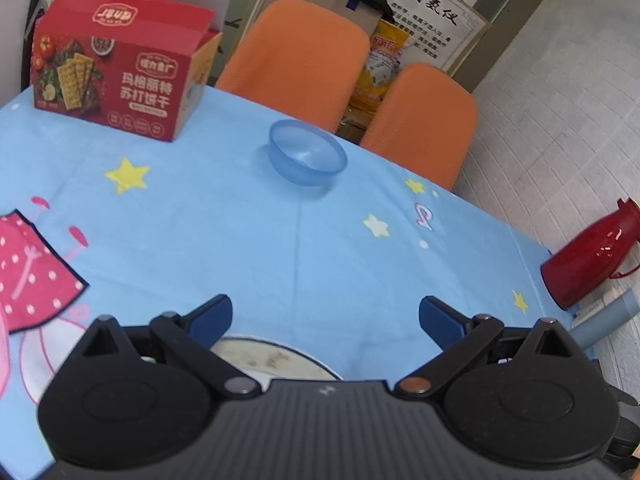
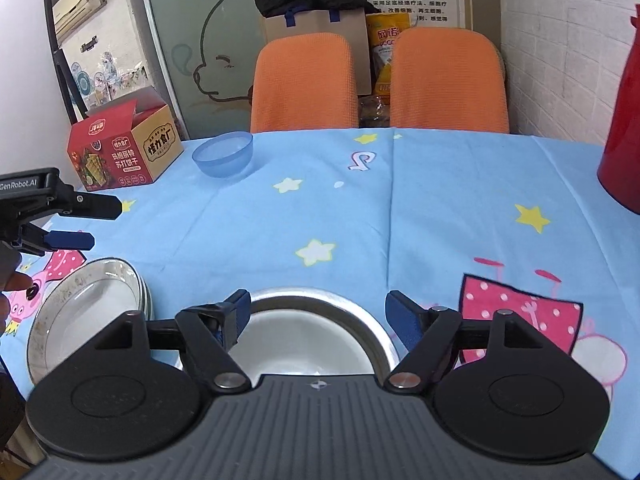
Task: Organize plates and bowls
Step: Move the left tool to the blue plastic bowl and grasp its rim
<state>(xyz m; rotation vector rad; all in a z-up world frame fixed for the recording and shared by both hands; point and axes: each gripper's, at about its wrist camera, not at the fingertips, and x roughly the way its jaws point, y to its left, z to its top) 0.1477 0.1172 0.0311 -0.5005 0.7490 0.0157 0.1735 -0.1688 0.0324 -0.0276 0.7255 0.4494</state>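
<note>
A translucent blue bowl (image 1: 307, 153) stands upright near the table's far edge; it also shows in the right wrist view (image 2: 223, 153). A white plate stack with a worn rim (image 2: 86, 312) lies at the near left, and its rim shows under my left gripper (image 1: 272, 356). My left gripper (image 1: 326, 320) is open and empty just above that plate; it also shows in the right wrist view (image 2: 102, 224). A metal bowl with a white inside (image 2: 316, 332) sits right under my right gripper (image 2: 318, 316), which is open, jaws over the bowl's rim.
A red cracker box (image 1: 116, 76) stands at the far left of the table. A red thermos (image 2: 624, 120) stands at the right edge. Two orange chairs (image 2: 304, 84) are behind the table. The blue cartoon tablecloth (image 2: 360, 208) covers the table.
</note>
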